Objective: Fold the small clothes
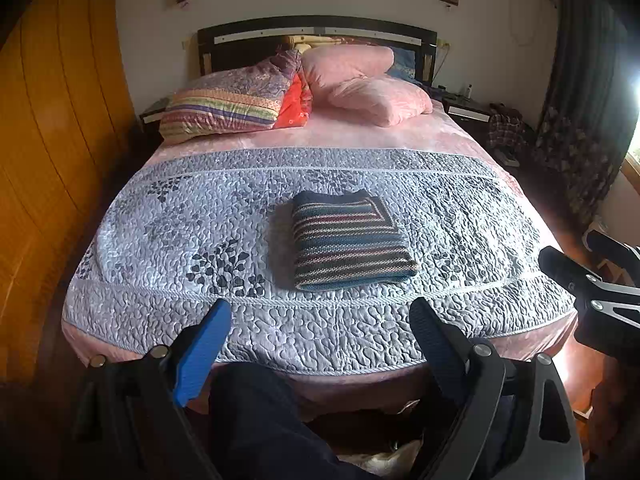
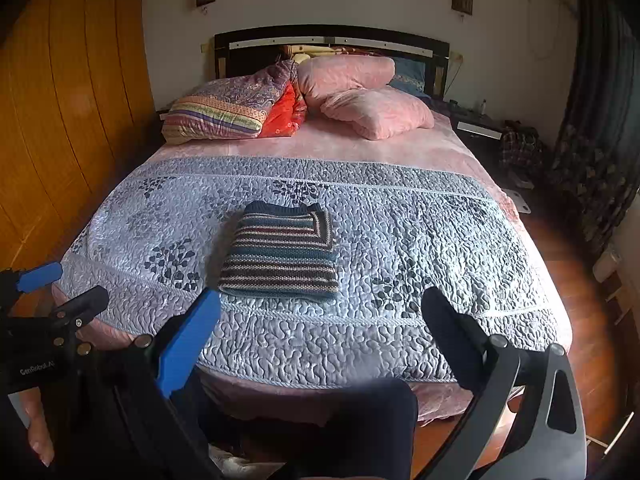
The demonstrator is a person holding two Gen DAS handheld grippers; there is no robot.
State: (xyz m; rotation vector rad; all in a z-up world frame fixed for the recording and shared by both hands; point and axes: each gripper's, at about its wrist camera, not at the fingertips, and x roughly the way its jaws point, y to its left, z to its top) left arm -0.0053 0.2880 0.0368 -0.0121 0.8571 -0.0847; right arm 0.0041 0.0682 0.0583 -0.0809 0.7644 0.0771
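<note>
From the left wrist view I see my left claw (image 1: 320, 320) with its jaws spread wide, holding nothing, above the foot of the bed (image 1: 340, 344). The folded striped sweater (image 1: 348, 240) lies flat on the grey quilt (image 1: 160, 216), ahead of the claw and clear of it. At the right edge of this view, the right claw's fingers (image 1: 564, 268) show; its opening is readable only from the right wrist view.

There, my right claw (image 2: 320, 312) is likewise fully open and empty. Only this view shows my hand (image 2: 38, 436) at the lower left. The pink pillows (image 2: 376, 112) lie at the headboard (image 2: 332, 36).
</note>
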